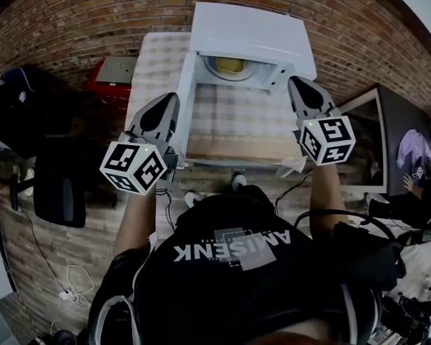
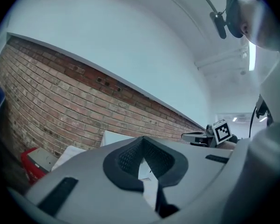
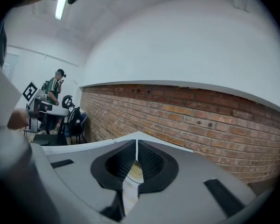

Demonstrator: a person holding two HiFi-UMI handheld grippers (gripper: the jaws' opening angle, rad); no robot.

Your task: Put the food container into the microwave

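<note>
Your black shirt [image 1: 230, 264] fills the bottom of the head view, and a brick wall [image 1: 93, 20] runs behind everything. Below it the checked table [image 1: 233, 113] carries the white microwave [image 1: 248, 31], whose door [image 1: 187, 103] swings out on the left side towards you. You hold the left gripper [image 1: 169, 103] just beside that door's edge and the right gripper [image 1: 299, 86] near the oven's right front corner. Each one has its jaws pressed together with nothing between them. The yellowish food container [image 1: 230, 65] already sits on the plate inside the cavity, so the placing looks done and closing the door seems to be what remains. Check first that the container sits well back from the opening. Then lay the closed left jaws flat against the door's outer face and push it round slowly.
</note>
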